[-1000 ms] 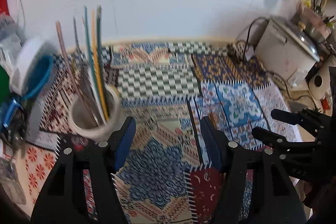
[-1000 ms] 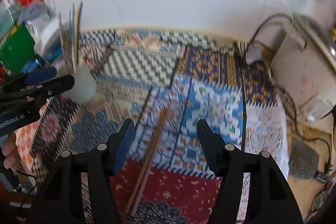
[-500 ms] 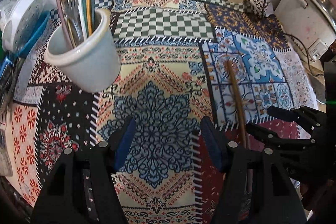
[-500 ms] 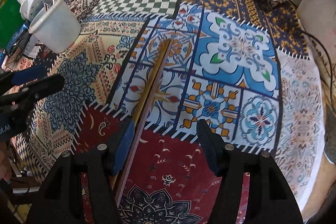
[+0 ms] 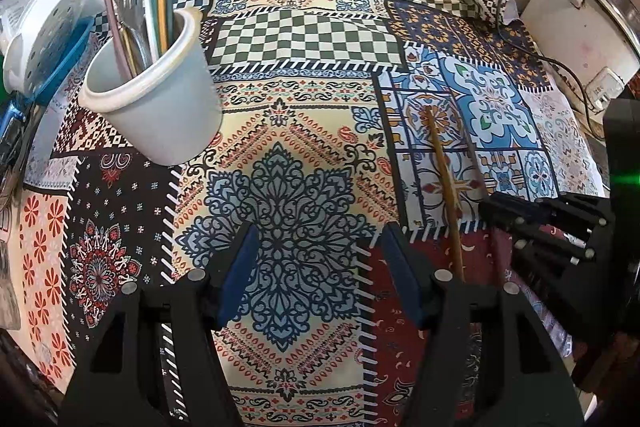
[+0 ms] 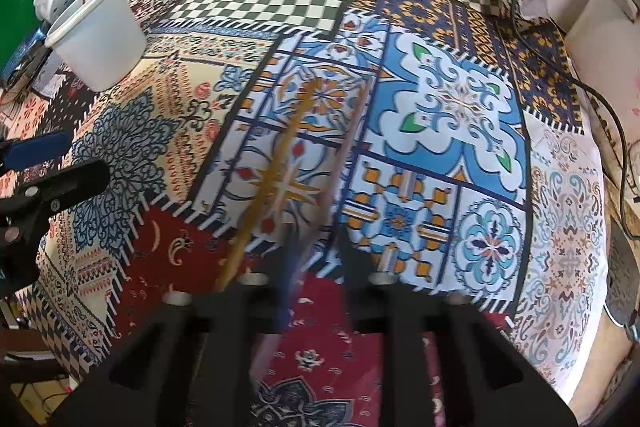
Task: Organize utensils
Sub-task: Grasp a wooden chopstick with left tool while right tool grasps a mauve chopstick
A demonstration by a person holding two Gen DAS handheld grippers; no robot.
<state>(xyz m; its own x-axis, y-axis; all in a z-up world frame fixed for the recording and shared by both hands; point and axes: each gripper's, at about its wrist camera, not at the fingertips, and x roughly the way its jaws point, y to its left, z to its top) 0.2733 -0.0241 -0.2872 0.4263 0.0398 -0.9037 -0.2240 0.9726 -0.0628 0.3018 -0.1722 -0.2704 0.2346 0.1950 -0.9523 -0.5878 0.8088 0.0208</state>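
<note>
On the patterned cloth over the tabletop: two wooden chopsticks lying side by side, pointing away toward the wall. Right gripper dropped low over their near ends since a second ago; jaws just closed, now pressed nearly together, heavily motion-blurred in the right wrist view. Looks like one or both sticks pinched at the near end, but blur hides the contact, so grip unconfirmed. Left gripper also lowered, jaws spread, nothing between them, hovering over bare cloth between sticks and cup. White cup at far left, already stocked with a fork, spoon and coloured chopsticks; sits well apart from the wooden pair. Meaning for the task: pick phase probably done, transfer to cup not yet started. Risk: only one stick caught, or pair scissoring on lift.
</note>
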